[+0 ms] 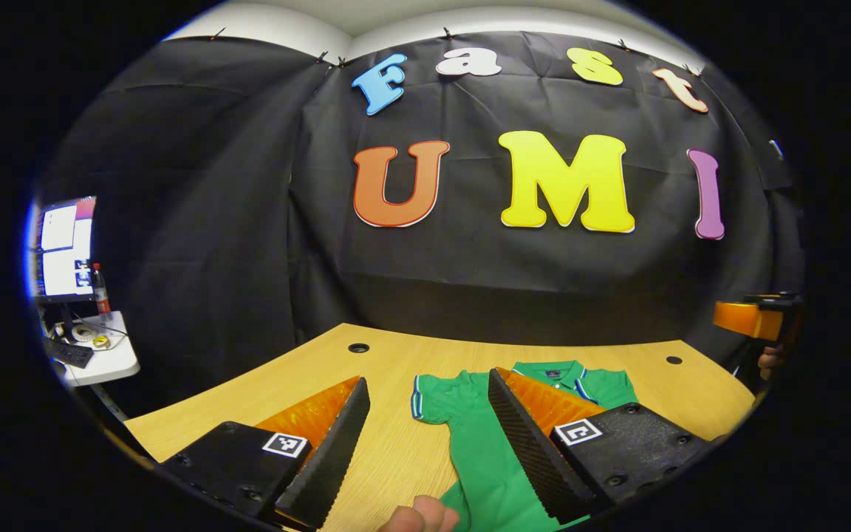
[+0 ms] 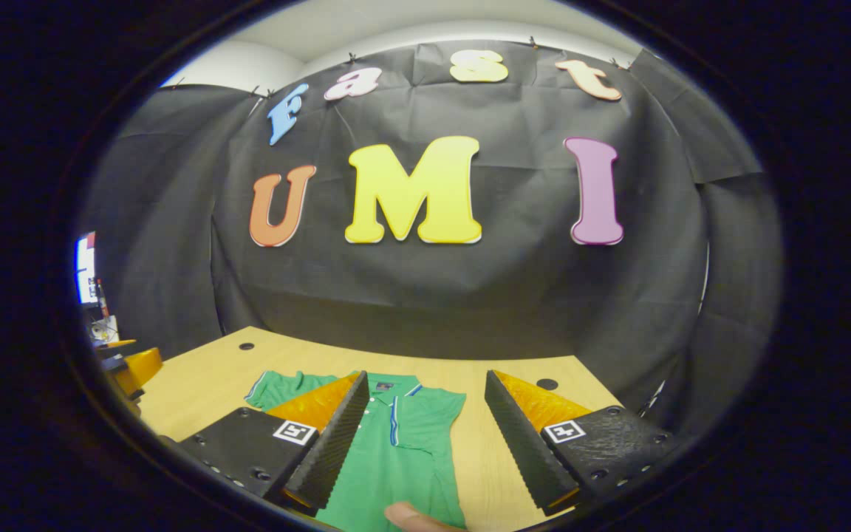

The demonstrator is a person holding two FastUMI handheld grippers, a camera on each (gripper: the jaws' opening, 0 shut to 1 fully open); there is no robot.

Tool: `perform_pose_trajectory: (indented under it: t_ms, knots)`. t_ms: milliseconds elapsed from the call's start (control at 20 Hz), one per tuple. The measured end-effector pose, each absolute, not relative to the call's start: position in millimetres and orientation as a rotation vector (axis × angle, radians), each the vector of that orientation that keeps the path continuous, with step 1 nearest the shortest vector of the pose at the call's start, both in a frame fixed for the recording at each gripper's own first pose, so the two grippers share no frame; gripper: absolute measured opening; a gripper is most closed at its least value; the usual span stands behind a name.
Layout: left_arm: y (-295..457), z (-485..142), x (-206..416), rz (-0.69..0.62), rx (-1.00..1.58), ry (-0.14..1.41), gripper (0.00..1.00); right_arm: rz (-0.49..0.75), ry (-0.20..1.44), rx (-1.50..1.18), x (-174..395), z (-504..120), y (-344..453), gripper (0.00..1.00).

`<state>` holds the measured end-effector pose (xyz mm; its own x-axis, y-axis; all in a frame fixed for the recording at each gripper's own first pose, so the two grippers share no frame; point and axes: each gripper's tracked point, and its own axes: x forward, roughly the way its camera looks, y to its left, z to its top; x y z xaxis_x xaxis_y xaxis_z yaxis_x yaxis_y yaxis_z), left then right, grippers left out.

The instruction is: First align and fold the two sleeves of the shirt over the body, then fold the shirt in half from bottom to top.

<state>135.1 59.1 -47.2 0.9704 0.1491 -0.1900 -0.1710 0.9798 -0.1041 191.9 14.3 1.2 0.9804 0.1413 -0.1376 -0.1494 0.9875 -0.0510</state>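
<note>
Green shirt [image 1: 481, 451] lay flat on the table [image 1: 388, 362], collar toward frame top, low centre between my left gripper [image 1: 429, 436] and right gripper [image 2: 422, 436], both wide open and empty, its sleeve [image 1: 436, 399] nearer the left.

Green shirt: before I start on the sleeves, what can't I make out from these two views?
- Left gripper view: the green shirt has its hem cut off by the lower edge; its far sleeve lies behind the left hand-held gripper.
- Right gripper view: the right hand-held gripper hides part of one sleeve; the hem is cut off.
- Whether the sleeves lie flat is unclear.
</note>
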Motion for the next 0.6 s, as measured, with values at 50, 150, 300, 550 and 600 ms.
perform_pose_trajectory:
  t_ms: [50,150,300,550,600]
  knots:
    - [67,-51,151,0.17,-0.135,0.196,1.0,0.158,0.109,-0.054,177,10,14,0.96]
    - [82,-68,185,0.184,-0.17,0.238,1.0,0.188,0.066,-0.044,149,24,15,0.92]
    - [98,-115,235,0.182,-0.219,0.337,1.0,0.232,0.036,-0.037,115,23,16,0.97]
    - [107,-193,284,0.161,-0.122,0.481,1.0,0.225,0.048,-0.058,95,0,-1,0.97]
    - [104,-200,285,0.148,-0.127,0.503,1.0,0.219,0.062,-0.05,93,-8,-7,0.98]
